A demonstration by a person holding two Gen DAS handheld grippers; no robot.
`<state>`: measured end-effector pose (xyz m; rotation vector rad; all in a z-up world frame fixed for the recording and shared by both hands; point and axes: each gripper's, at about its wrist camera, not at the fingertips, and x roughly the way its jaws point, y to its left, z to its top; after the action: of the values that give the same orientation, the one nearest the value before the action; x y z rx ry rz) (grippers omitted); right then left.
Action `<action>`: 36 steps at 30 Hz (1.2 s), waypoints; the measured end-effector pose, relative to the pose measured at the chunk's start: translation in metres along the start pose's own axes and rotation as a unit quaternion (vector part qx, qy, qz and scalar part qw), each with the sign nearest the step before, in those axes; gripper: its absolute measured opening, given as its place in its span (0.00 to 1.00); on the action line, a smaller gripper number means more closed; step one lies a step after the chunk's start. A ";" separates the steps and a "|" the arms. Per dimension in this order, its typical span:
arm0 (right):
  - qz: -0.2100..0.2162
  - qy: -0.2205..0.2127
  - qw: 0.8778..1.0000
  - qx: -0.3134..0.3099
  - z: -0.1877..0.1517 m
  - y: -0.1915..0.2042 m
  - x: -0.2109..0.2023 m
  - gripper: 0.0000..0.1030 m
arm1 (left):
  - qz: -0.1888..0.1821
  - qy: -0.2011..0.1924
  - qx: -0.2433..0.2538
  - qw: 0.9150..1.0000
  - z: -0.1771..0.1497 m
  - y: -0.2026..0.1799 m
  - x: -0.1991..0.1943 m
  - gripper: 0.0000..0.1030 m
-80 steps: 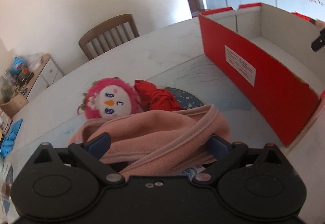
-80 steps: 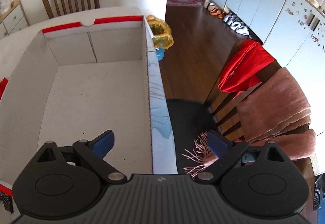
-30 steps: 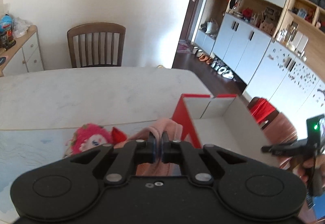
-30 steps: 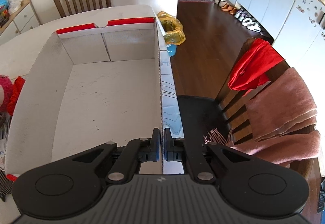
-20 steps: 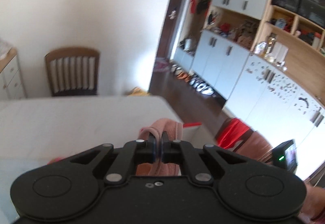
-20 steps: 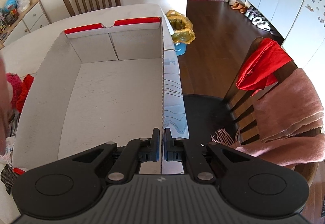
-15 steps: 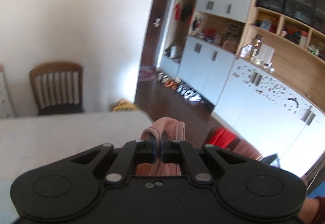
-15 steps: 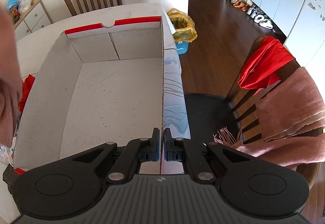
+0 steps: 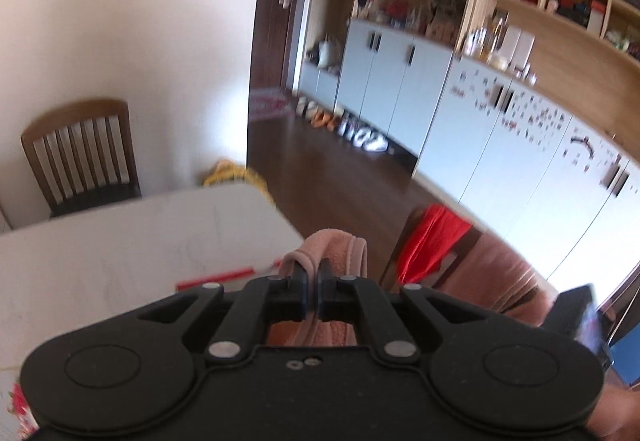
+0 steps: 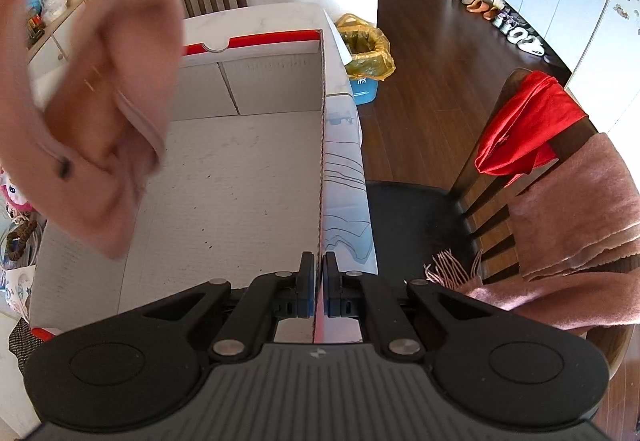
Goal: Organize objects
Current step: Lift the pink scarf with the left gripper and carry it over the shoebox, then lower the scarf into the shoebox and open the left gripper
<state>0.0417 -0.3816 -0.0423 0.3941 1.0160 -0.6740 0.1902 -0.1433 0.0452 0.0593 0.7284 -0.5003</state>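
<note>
We have lifted the pink garment (image 10: 88, 89) off the table (image 9: 120, 241), where it lay beside the doll (image 10: 14, 193), and it now hangs in the air over the box's (image 10: 240, 177) left wall. Our left gripper (image 9: 312, 281) has gone from spread around the garment to pinched on it. Our right gripper (image 10: 315, 283) has clamped onto the box's right wall.
</note>
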 end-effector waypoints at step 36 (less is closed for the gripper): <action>0.004 0.010 1.000 0.010 0.001 0.001 0.002 0.03 | 0.026 0.230 0.063 0.971 -0.113 -0.005 0.122 0.48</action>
<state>0.0436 -0.3823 -0.0436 0.4228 1.0278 -0.6737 0.1950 -0.1738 -0.1181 0.3199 1.1445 -0.4877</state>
